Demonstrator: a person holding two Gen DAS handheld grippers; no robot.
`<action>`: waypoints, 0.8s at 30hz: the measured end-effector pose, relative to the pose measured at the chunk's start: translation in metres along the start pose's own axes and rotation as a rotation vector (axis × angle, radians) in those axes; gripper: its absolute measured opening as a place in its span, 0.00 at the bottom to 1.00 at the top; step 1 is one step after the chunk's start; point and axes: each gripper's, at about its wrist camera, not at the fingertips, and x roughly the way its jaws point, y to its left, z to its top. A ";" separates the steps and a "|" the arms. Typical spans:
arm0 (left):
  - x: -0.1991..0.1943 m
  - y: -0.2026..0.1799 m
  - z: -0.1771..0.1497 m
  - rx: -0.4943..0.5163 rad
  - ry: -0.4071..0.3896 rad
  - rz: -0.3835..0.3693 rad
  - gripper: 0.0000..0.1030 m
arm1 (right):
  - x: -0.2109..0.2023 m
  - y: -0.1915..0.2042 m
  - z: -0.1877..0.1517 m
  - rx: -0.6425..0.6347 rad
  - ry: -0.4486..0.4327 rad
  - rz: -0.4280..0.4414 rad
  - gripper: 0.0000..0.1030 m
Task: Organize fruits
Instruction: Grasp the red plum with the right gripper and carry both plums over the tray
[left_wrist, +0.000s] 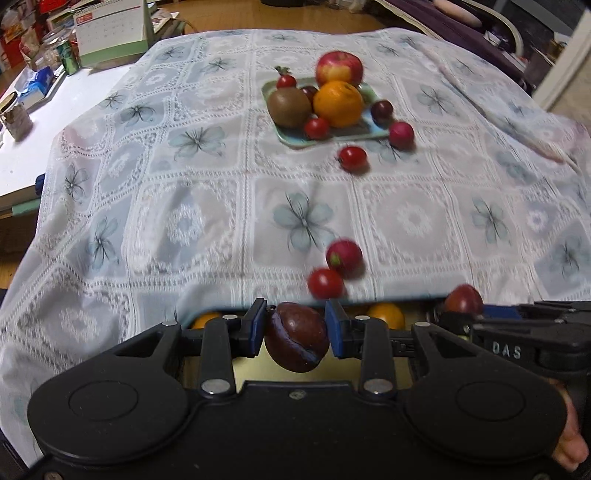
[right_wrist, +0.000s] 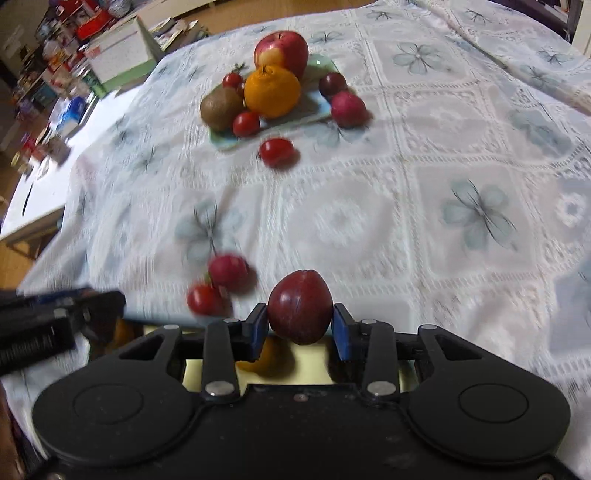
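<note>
Left tool (left_wrist: 296, 328) clamps a dark plum (left_wrist: 297, 338); right tool (right_wrist: 299, 328) clamps a red plum (right_wrist: 299, 307), both above a yellow tray (right_wrist: 314, 363).

A lived-in home is suggested. The bench is covered by a white lace cloth with pale blue flowers (left_wrist: 207, 192); a paper desk calendar on a green base (left_wrist: 110, 33) is seen beyond it, beside crowded shelves of red boxes and jars (right_wrist: 55, 48) and a wooden floor (left_wrist: 229, 14).
</note>
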 end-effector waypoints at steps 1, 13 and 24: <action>-0.001 -0.001 -0.006 0.005 0.001 0.000 0.42 | -0.001 -0.004 -0.008 -0.007 0.015 -0.003 0.37; 0.001 0.001 -0.058 -0.002 0.023 0.009 0.42 | 0.005 -0.001 -0.074 -0.110 0.168 -0.002 0.37; 0.010 0.003 -0.055 -0.020 0.034 0.038 0.42 | 0.007 0.008 -0.083 -0.124 0.183 -0.029 0.37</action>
